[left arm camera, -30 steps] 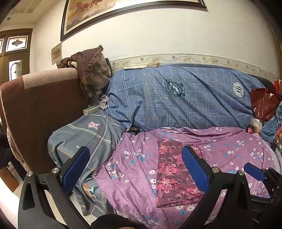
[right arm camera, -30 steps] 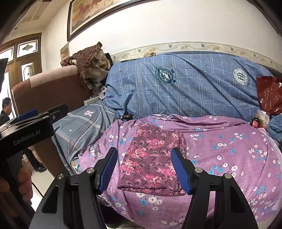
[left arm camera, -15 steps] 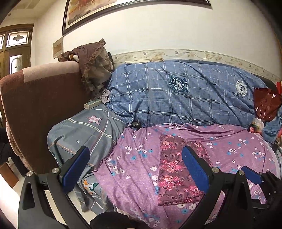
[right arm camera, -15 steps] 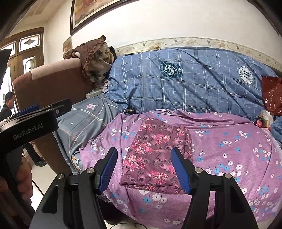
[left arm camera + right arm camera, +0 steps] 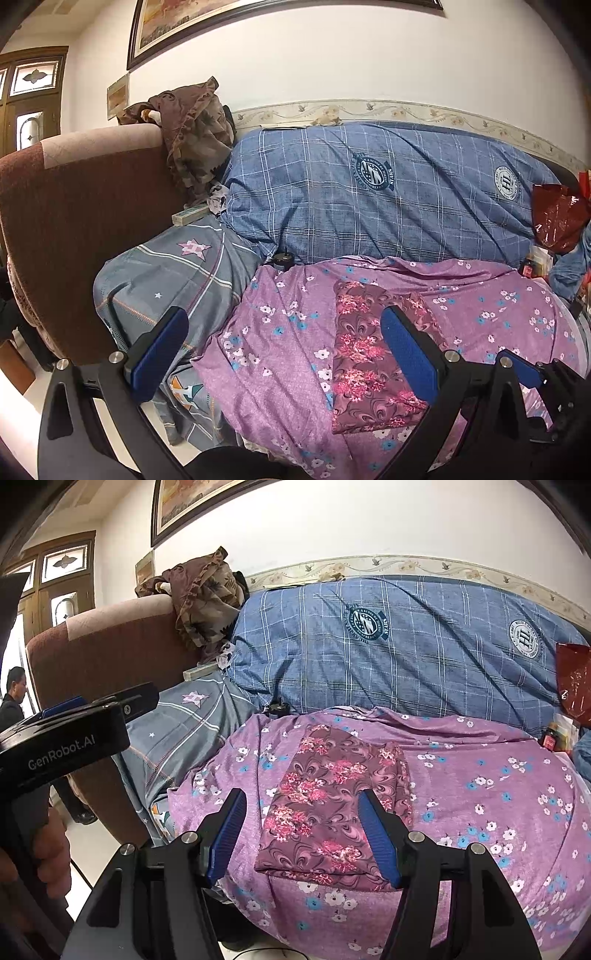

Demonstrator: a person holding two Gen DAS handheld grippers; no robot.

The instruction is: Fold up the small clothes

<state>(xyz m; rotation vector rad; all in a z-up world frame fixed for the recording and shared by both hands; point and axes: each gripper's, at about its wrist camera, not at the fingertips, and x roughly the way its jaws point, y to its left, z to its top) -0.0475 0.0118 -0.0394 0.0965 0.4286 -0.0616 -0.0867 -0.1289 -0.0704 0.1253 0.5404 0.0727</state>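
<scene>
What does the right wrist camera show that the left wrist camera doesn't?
Only the right wrist view shows the left hand-held gripper, marked GenRobot.AI, and a person in the doorway. Only the left wrist view shows the open left fingers from behind, with the right hand-held gripper poking in at the lower right. Both show the folded maroon floral garment lying flat on the purple floral cover, ungripped.

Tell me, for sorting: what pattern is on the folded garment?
Maroon swirls with pink flowers on the folded garment; right wrist view shows it best.

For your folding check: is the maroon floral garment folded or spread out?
Folded: the maroon floral garment lies as a neat rectangle with doubled edges on the purple cover.
</scene>
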